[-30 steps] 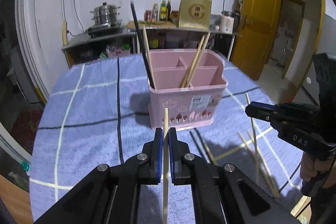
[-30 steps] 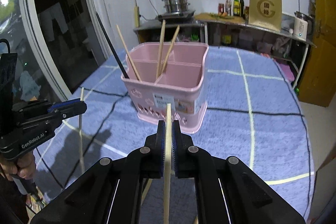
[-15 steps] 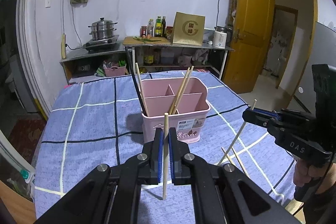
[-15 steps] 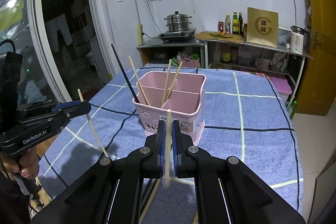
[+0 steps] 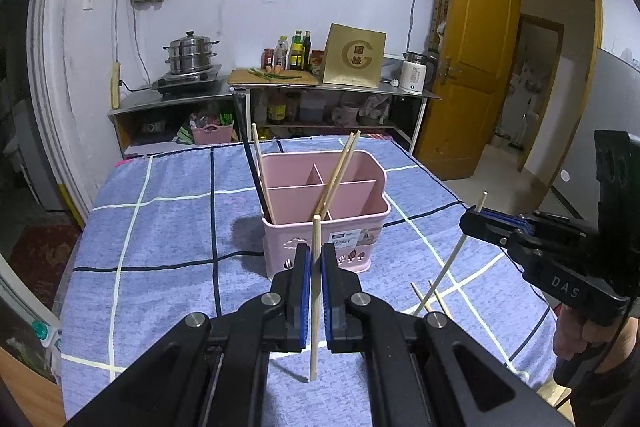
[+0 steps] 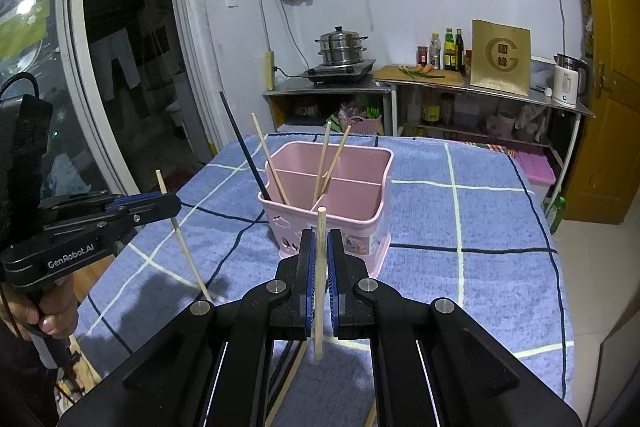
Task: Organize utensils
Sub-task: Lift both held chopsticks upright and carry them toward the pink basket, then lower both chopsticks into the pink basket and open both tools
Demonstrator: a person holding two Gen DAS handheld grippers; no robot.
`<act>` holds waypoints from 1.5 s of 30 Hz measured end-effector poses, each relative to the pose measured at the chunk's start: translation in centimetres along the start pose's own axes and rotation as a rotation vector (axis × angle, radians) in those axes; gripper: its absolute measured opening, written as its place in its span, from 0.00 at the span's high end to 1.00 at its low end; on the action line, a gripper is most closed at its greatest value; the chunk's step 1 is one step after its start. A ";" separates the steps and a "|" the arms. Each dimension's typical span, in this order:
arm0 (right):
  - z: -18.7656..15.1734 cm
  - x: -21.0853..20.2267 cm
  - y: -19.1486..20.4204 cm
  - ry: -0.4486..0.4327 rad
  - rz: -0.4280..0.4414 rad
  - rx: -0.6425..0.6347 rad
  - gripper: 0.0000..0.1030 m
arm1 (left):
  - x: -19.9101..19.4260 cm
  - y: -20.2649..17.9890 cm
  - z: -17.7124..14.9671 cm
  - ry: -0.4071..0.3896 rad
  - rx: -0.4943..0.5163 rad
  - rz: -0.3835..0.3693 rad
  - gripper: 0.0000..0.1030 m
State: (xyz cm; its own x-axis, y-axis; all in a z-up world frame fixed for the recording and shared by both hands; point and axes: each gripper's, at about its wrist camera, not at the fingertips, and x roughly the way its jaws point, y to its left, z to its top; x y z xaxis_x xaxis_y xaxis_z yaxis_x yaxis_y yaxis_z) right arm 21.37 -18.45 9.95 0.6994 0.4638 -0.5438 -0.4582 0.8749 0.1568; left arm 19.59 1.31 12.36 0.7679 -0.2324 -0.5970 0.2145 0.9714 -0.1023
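Left gripper [image 5: 315, 263] clamped on 1 wooden chopstick [image 5: 315, 307], held upright. Right gripper [image 6: 319, 259] likewise clamped on its own chopstick [image 6: 319, 283]. Pink utensil holder [image 5: 352, 187] stands mid-table, just beyond both; 4 sticks already lean inside. Loose chopsticks [image 5: 434, 297] lie near right on the blue cloth [image 5: 160, 227]. Advice: bring each lower tip over an open compartment, then lower and release 1 at a time.

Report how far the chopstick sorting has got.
Done: four chopsticks, one black and three wooden, already stand in the pink holder. In hand: the left gripper is shut on a wooden chopstick, the right gripper on another wooden chopstick, both held clear of the table. Left: drop these two in, then collect the loose chopsticks still lying on the tablecloth.
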 end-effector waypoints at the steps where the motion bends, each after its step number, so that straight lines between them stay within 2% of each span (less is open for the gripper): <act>1: 0.2 0.0 0.0 -0.003 -0.001 -0.001 0.94 | 0.0 0.0 0.3 -0.001 -0.001 -0.001 0.95; 7: 1.4 -0.1 0.3 -0.027 0.008 -0.005 0.94 | -0.4 0.5 2.4 -0.025 -0.009 -0.010 0.95; 18: 5.9 0.1 1.1 -0.104 0.029 -0.004 0.94 | -1.9 0.9 9.0 -0.133 -0.020 -0.013 0.95; 26: 9.0 0.6 1.0 -0.176 0.051 0.028 0.94 | -0.8 1.8 12.5 -0.185 -0.031 -0.003 0.95; 37: 10.9 3.4 0.6 -0.195 0.045 0.042 0.94 | 3.9 3.1 13.7 -0.168 -0.050 0.000 0.95; 45: 9.9 6.4 -0.1 -0.152 0.050 0.053 0.94 | 7.1 4.0 12.8 -0.148 -0.057 -0.012 0.95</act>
State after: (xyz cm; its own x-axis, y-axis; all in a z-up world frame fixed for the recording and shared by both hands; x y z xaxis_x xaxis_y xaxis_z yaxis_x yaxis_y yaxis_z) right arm 31.33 -14.17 14.56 0.7535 0.5187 -0.4039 -0.4673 0.8547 0.2260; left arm 33.64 2.93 17.94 0.8467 -0.2446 -0.4724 0.1927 0.9688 -0.1561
